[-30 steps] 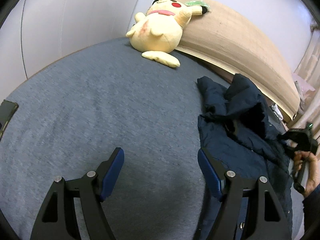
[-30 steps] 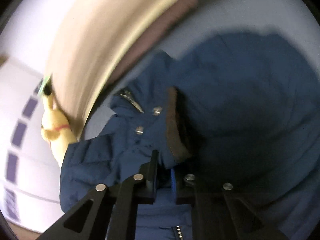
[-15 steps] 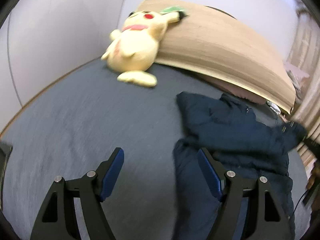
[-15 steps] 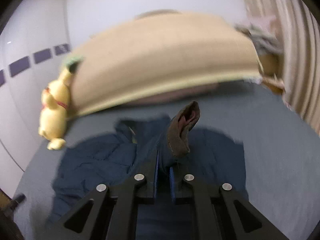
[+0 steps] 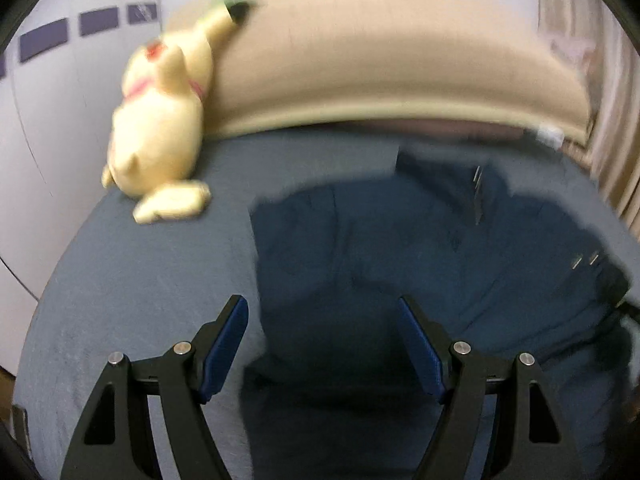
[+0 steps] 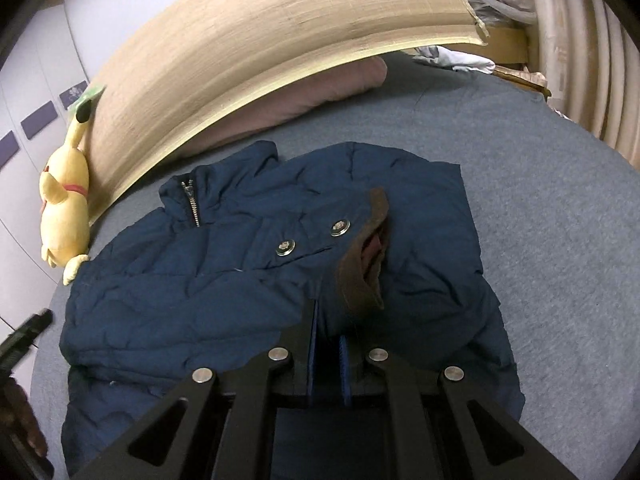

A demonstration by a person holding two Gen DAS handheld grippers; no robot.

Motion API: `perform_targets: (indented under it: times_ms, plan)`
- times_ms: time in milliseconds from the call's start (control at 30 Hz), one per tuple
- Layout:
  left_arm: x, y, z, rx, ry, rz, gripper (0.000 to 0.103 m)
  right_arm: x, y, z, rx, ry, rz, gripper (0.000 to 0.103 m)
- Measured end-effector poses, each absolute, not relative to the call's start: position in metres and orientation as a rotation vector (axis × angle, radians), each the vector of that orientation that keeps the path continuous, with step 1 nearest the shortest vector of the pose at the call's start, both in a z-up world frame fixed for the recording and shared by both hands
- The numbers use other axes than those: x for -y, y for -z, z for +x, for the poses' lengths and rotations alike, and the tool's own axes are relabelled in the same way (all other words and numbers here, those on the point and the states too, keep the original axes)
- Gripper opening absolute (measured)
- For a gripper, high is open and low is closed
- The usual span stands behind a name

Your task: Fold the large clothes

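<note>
A navy padded jacket (image 6: 248, 272) lies spread on the grey-blue bed (image 6: 560, 216), zip collar toward the headboard, two metal snaps on its front. My right gripper (image 6: 328, 332) is shut on a sleeve end with a brown cuff (image 6: 360, 276), holding it over the jacket's middle. In the left wrist view the jacket (image 5: 400, 264) is blurred and lies under and ahead of my left gripper (image 5: 322, 340), which is open and empty just above its near left part.
A yellow plush toy (image 5: 160, 128) (image 6: 64, 208) leans on the tan headboard (image 6: 280, 40) at the far left. A mauve pillow (image 6: 312, 92) lies under the headboard. Curtains (image 6: 592, 60) hang at the right. Loose clothes (image 6: 460, 60) sit in the far corner.
My right gripper has pulled the sleeve up and back across the jacket, which now lies flatter. My left gripper has swung right, from bare bed to over the jacket.
</note>
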State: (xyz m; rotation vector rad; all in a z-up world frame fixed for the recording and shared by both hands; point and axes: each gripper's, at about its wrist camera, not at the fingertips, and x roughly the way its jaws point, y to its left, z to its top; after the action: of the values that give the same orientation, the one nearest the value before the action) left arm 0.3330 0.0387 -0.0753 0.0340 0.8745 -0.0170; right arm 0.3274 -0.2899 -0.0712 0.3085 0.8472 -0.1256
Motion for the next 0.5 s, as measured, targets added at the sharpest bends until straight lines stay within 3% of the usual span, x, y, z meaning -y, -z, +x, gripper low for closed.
perform_targets:
  times_ms: [100, 167, 400, 467, 500]
  plan:
    - [-0.046, 0.113, 0.343, -0.999, 0.032, -0.023, 0.080, 0.292, 0.081, 0.327, -0.881, 0.148, 0.305, 0.010]
    - [-0.051, 0.120, 0.343, -0.987, 0.030, -0.042, 0.086, 0.293, 0.090, 0.327, -0.906, 0.155, 0.313, 0.010]
    - [-0.052, 0.127, 0.345, -1.003, 0.017, -0.024, 0.089, 0.296, 0.099, 0.334, -0.954, 0.167, 0.349, 0.011]
    - [-0.052, 0.122, 0.342, -0.992, 0.011, -0.028, 0.089, 0.303, 0.095, 0.332, -0.967, 0.146, 0.399, 0.015]
    - [-0.056, 0.116, 0.339, -0.984, 0.011, -0.049, 0.088, 0.305, 0.094, 0.330, -0.970, 0.135, 0.418, 0.022]
